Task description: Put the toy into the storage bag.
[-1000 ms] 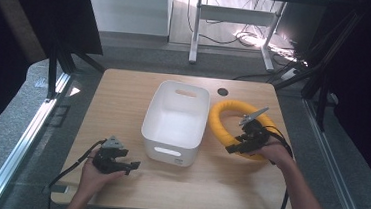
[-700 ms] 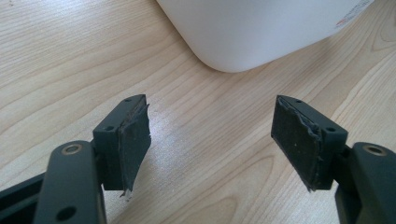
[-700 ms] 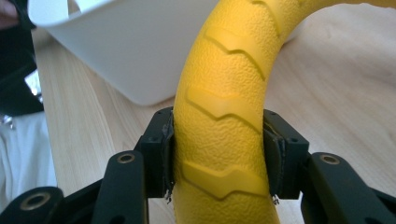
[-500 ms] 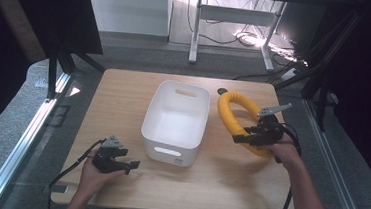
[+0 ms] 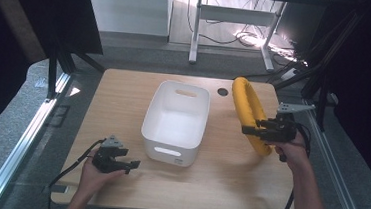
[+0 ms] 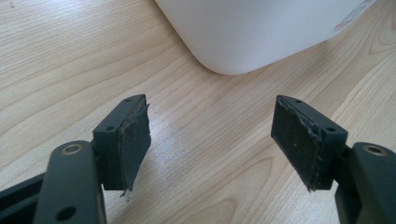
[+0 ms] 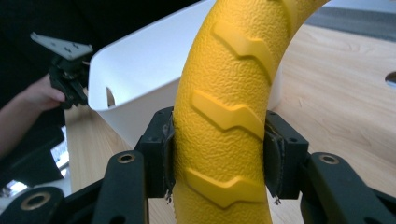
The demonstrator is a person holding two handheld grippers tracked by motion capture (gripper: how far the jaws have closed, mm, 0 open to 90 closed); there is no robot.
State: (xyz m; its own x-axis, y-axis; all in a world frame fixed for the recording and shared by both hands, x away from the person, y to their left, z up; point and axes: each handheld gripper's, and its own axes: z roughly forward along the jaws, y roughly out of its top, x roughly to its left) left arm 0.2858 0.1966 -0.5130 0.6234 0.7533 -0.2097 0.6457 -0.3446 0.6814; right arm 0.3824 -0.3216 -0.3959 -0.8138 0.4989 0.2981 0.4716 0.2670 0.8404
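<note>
High view of a wooden table (image 5: pixel 124 89) with a person's forearms entering from the near edge. Nearest, at the front left, the left gripper (image 5: pixel 129 165) rests low over the tabletop in the left hand (image 5: pixel 92 175); in the left gripper view its jaws stand wide apart with nothing between the worn pads (image 6: pixel 133 140), pointing toward a rounded corner of the white bin (image 6: pixel 261 32). Beyond it, at the table's centre, the white bin (image 5: pixel 177 121) sits upright, open side up, with a slot handle in its near wall. To the right of the bin, the right gripper (image 5: pixel 251 131) is held in the right hand (image 5: pixel 290 150), its jaws closed on a yellow ring (image 5: pixel 248 109) with a textured, treaded surface; the ring stands tilted on edge, apart from the bin. In the right gripper view the ring (image 7: pixel 224 107) fills the gap between both pads. Farthest, a dark round hole (image 5: pixel 223 92) lies in the tabletop near the back edge.
</note>
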